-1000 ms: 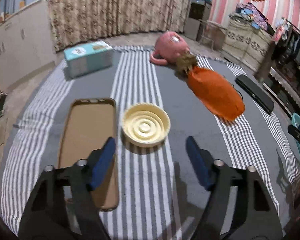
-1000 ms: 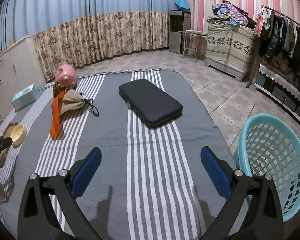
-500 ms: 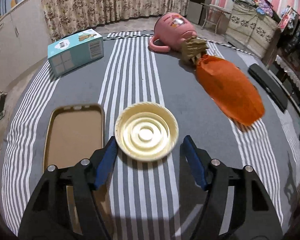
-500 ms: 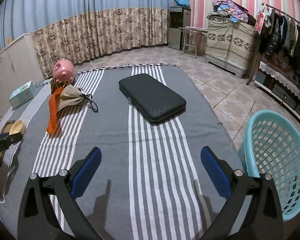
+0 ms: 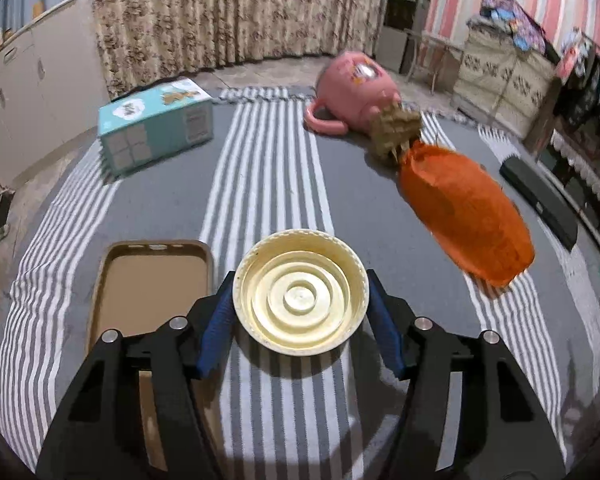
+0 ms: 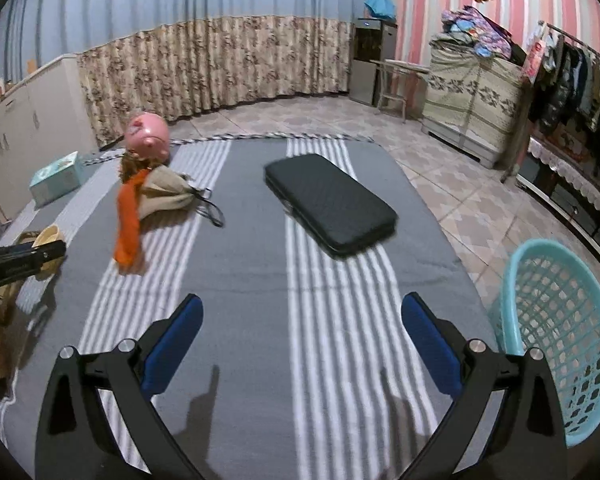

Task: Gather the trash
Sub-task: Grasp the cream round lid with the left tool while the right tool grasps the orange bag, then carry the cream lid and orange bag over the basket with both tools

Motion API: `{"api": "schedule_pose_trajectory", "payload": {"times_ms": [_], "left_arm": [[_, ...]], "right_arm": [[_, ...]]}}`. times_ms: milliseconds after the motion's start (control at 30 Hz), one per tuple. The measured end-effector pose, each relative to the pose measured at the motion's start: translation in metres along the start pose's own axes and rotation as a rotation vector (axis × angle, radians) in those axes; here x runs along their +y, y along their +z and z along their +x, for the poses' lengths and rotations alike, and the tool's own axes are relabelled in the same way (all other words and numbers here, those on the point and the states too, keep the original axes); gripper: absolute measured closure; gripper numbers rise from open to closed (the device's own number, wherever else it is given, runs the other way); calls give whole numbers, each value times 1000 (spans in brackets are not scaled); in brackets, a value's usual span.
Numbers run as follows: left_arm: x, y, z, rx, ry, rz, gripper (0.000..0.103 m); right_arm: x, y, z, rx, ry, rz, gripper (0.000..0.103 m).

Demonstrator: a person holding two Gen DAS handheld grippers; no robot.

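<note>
Cream plastic lid (image 5: 301,305), round, ribbed rings facing up, sits between the blue pads of the left tool (image 5: 300,316). Both pads (image 5: 216,328) touch its rim on either side, so the tool is closed on the lid. A shadow lies under the lid's near edge; whether it rests on the rug (image 5: 268,176) or is just off it cannot be told.

Rug: grey with white stripes, spread on a tiled floor (image 6: 440,184).
- Left of the lid, just beside it: brown phone case (image 5: 148,292), open side up, partly under the left tool's left finger.
- Far left: teal box (image 5: 156,130).
- Far right of centre: pink pot (image 5: 356,92) on its side, a tan bundle (image 5: 394,134) at its mouth, then an orange bag (image 5: 464,208) running toward the near right.
- Right edge: black case (image 5: 540,200), flat.

Right tool (image 6: 302,340): jaws wide apart, nothing between them, hovering over bare rug. Black case ahead of it; teal basket (image 6: 556,340) at near right, off the rug's edge, well apart from the lid. In the right wrist view the lid shows at far left, next to the left tool.
</note>
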State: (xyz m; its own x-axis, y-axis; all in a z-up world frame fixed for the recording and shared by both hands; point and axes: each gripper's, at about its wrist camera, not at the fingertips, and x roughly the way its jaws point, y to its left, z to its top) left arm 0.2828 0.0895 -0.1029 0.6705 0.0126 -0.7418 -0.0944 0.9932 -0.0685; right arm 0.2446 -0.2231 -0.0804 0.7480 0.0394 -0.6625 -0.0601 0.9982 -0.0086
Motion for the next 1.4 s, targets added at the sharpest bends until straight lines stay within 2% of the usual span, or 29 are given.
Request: {"api": "schedule_pose_trajectory", "payload": {"times_ms": [267,467,700,767,800,867,900,933,1067,1267,1400], "left_arm": [[-7,-4,-25,-133,36,38,43],[-1,-5,-30,-148,35,28,43],[2,-6,-31,-152,28,18,43],[3,-6,-31,-149,23,18,43],[4,-6,-30,-149,21,19,43],[4,-6,-30,-147,18,20,43],[3,-6,-29,-146,17,20,43],[4,-6,-29,-144,16,21,43],[1,-6,-26,-137,19,30,43],[0,-4,-27,-145,7,34,43],[-9,-4,-37,-175,46,70,43]], "right_arm": [[49,29,29,33,85,-19,6],[84,37,55,65,96,-85,7],[110,33,75,130,185,-112,43],[118,32,79,136,193,-139,57],[119,31,81,149,209,-142,69],[119,32,81,145,231,-136,79],[119,32,76,129,234,-140,88],[118,33,72,115,231,-147,91],[107,34,51,66,216,-163,96],[57,30,5,8,210,-83,96],[20,25,-25,-35,177,-51,96]]}}
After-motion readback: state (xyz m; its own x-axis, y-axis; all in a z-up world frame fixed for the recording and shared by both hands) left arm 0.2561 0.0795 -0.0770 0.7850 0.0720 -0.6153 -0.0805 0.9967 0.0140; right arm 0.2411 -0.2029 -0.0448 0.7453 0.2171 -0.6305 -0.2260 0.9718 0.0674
